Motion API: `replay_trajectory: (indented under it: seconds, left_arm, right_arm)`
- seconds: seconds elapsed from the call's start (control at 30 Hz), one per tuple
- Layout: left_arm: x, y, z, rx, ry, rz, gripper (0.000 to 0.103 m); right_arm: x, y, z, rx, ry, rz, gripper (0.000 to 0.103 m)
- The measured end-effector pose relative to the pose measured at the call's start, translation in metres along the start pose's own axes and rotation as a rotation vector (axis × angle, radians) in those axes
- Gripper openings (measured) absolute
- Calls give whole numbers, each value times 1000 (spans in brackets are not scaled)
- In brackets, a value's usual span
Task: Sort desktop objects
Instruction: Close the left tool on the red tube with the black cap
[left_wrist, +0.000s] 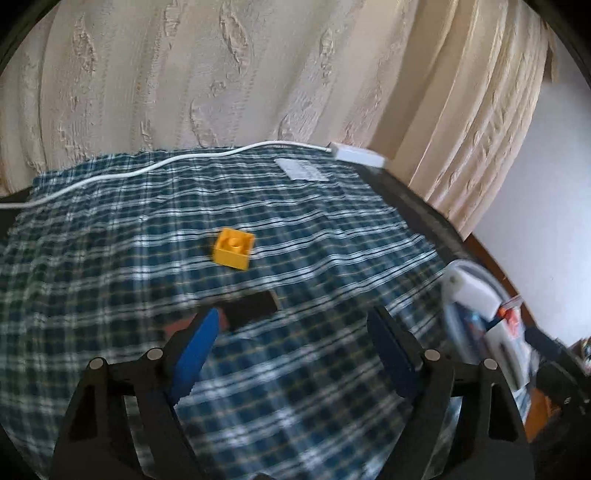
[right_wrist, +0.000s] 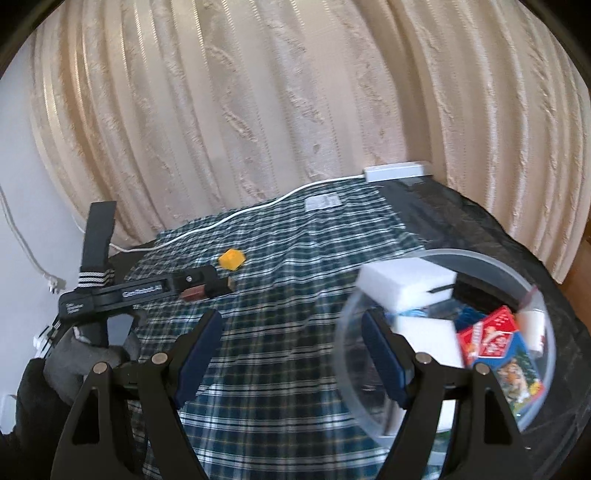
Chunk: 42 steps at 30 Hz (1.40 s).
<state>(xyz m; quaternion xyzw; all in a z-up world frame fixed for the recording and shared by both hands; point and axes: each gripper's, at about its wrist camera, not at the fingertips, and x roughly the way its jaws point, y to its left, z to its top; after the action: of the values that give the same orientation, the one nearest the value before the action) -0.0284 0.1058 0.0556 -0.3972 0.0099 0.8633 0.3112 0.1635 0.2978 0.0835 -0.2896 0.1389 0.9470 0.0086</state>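
Left wrist view: left gripper (left_wrist: 291, 321) hangs over the plaid cloth (left_wrist: 110, 288), jaws wide apart w/ nothing between them. A dark flat block (left_wrist: 251, 306) lies just beyond the left fingertip, not gripped; the yellow brick (left_wrist: 233, 248) sits farther off, mid-cloth, stud up. At far right the clear bowl (left_wrist: 476, 271) edges in, blurred. A white cable (left_wrist: 147, 170) runs along the far edge to a white adapter (left_wrist: 356, 153). A paper label on the cloth is too smeared to read.

Right wrist view: right gripper (right_wrist: 291, 321) also spread and empty, its right finger over the bowl's near-left rim (contents: white foam blocks (right_wrist: 406, 284), a red-and-blue card box (right_wrist: 495, 343) w/ print I can't make out). To the left, the other gripper's arm reads roughly "GenRobot.AI", reaching toward the dark block.

Step, as I judge it: between picks, bowl partly filled. Next move calls for centring the left jaws on the dark block, closing, then carrying it right to the bowl; yellow brick after.
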Motion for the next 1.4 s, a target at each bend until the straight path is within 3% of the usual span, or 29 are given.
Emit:
replay_trajectory:
  seconds: [0.2, 0.5, 0.6, 0.93, 1.2, 1.27, 1.33, 1.4]
  left_arm:
    - [14, 9, 2, 85, 33, 23, 85]
    - [34, 20, -1, 126, 87, 43, 85]
    - [37, 24, -2, 123, 90, 56, 79]
    - [42, 21, -7, 168, 103, 121, 42]
    - [45, 21, -9, 156, 114, 106, 41]
    - [45, 23, -10, 155, 110, 109, 37]
    - [45, 24, -10, 151, 107, 110, 28]
    - [44, 25, -11, 141, 102, 115, 26]
  right_arm:
    - [14, 11, -2, -9, 26, 23, 81]
    - [34, 26, -2, -29, 67, 56, 81]
    - [42, 28, -1, -19, 78, 68, 81]
    - [67, 35, 9, 13, 108, 76, 81]
    - [93, 39, 20, 46, 147, 64, 81]
    - [99, 38, 21, 59, 157, 62, 81]
    - [106, 38, 23, 75, 168, 60, 81]
    - [112, 38, 25, 86, 177, 60, 81]
